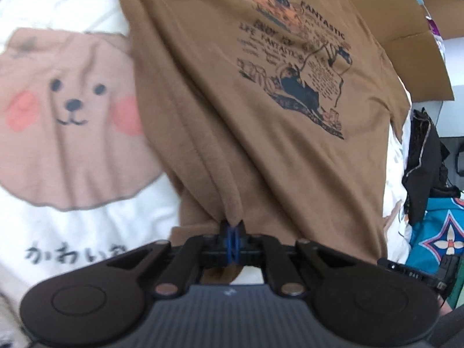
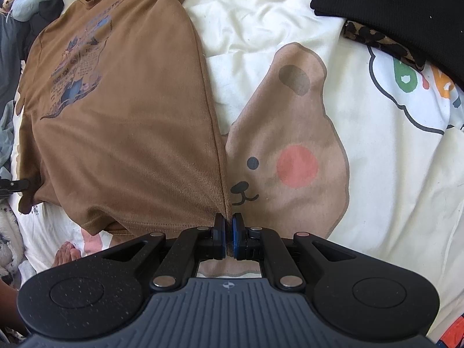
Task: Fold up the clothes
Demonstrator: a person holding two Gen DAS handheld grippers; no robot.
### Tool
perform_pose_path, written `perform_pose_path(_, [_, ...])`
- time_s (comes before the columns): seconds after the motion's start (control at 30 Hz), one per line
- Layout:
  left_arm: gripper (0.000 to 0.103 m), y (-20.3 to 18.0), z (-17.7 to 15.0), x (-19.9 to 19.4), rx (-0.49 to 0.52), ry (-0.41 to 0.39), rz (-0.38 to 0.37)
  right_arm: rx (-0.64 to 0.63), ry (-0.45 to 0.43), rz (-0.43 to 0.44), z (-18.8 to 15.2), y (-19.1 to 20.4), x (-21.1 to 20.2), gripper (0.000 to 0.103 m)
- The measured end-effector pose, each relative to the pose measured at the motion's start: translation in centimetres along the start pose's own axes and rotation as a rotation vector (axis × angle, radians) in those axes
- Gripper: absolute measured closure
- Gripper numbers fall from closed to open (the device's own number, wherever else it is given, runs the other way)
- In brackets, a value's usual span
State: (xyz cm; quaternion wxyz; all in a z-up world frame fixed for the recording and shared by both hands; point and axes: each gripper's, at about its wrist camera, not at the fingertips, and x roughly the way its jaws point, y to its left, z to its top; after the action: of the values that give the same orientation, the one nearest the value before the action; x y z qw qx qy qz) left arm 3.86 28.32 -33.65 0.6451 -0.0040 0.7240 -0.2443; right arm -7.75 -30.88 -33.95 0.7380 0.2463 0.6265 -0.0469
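Note:
A brown T-shirt (image 1: 261,116) with a dark printed picture on its chest lies spread on a white bedsheet with bear faces. In the left wrist view my left gripper (image 1: 233,226) is shut on a pinched fold of the shirt's hem, and the cloth rises in a ridge from the jaws. In the right wrist view the same T-shirt (image 2: 121,133) lies to the left, and my right gripper (image 2: 229,220) is shut on its bottom corner at the side seam. The other gripper's tip (image 2: 14,185) shows at the far left edge, by the shirt's opposite hem corner.
The bedsheet (image 2: 391,174) carries bear prints (image 1: 69,121). A cardboard box (image 1: 406,29) stands beyond the shirt, with dark clothes (image 1: 423,162) and a teal cloth (image 1: 435,232) to its right. A black garment (image 2: 391,5) lies at top right. A person's bare toes (image 2: 68,253) show below the hem.

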Motion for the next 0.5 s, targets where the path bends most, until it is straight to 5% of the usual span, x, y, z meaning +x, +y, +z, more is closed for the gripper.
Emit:
perform_pose_path(0.07, [0.090, -0.1, -0.1, 0.9, 0.000, 0.014, 0.008, 0.000, 0.003, -0.001, 0.0, 0.0, 0.0, 0.101])
perform_pose_path(0.5, [0.086, 0.1, -2.2, -2.0, 0.030, -0.010, -0.005, 0.002, 0.015, 0.002, -0.2, -0.1, 0.4, 0.101])
